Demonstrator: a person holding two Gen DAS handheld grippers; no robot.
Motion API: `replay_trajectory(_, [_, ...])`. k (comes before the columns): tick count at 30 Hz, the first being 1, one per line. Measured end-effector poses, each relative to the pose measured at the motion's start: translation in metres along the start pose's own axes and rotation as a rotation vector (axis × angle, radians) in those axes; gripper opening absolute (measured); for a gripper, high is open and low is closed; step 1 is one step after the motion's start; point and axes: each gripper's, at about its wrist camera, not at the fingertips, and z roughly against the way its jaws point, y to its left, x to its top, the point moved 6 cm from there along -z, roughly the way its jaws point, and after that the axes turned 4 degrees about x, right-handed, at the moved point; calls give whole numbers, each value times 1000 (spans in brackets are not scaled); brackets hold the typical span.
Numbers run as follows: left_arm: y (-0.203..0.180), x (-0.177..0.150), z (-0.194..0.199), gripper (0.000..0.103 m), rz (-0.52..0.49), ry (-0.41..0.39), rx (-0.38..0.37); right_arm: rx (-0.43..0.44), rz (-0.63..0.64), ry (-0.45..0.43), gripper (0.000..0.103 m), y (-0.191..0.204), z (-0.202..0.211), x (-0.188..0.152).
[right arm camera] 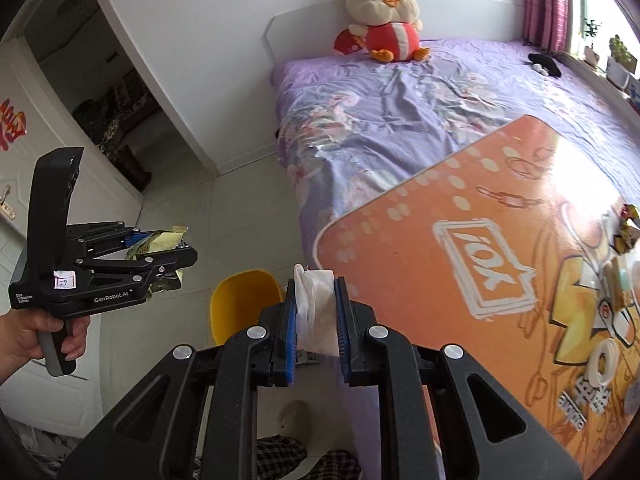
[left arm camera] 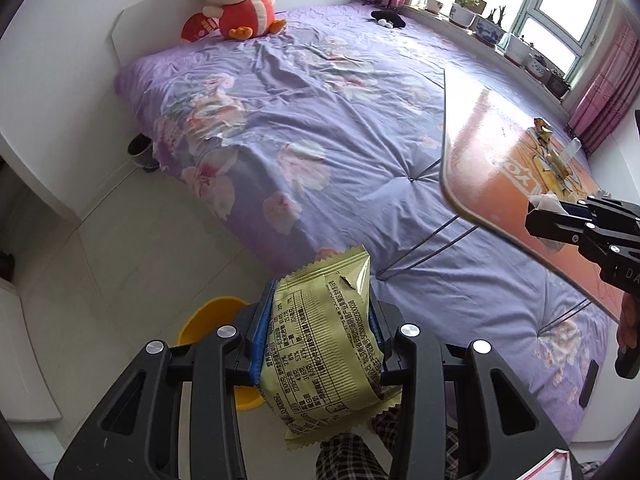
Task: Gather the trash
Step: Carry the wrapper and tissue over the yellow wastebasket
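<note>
My left gripper (left arm camera: 320, 316) is shut on a yellow-green snack wrapper (left arm camera: 328, 344), held in the air over the floor, above a yellow bin (left arm camera: 208, 316). The same gripper (right arm camera: 176, 250) and wrapper (right arm camera: 160, 240) show at the left of the right wrist view. My right gripper (right arm camera: 316, 304) is shut on a crumpled white tissue (right arm camera: 318, 308), held beside the orange table's near-left corner, with the yellow bin (right arm camera: 240, 300) below it. It also shows in the left wrist view (left arm camera: 536, 216), holding the tissue (left arm camera: 544, 202). More wrappers (right arm camera: 628, 228) lie on the orange table (right arm camera: 440, 240).
A bed with a purple floral cover (left arm camera: 320, 128) fills the middle, with the folding orange table (left arm camera: 488, 152) standing on it. A plush chick (right arm camera: 384, 20) sits by the headboard. Potted plants (left arm camera: 480, 20) line the windowsill. An open doorway (right arm camera: 112, 108) is at the left.
</note>
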Motion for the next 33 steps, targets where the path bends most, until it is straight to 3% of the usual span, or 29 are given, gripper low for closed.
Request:
replay_trajectory(7, [70,-57,-37,39,71,94,24,169,182,150,18,72,-94,0])
replay_trajectory(12, [106,-96,-82,39,103,182,35,226,273,271,18,100,-171,-14])
replay_trajectory(18, [136,-136,-148,39,167,282,39,253,315,407,18,106,-258,-46])
replay_trajectory(22, [148,-153,-179,39,192,305,34,266,343,475,18,106,-304,-67])
replay_trajectory(33, [165,-174,-226,41,220,302,49,298,363,554,19,99,-367,-99])
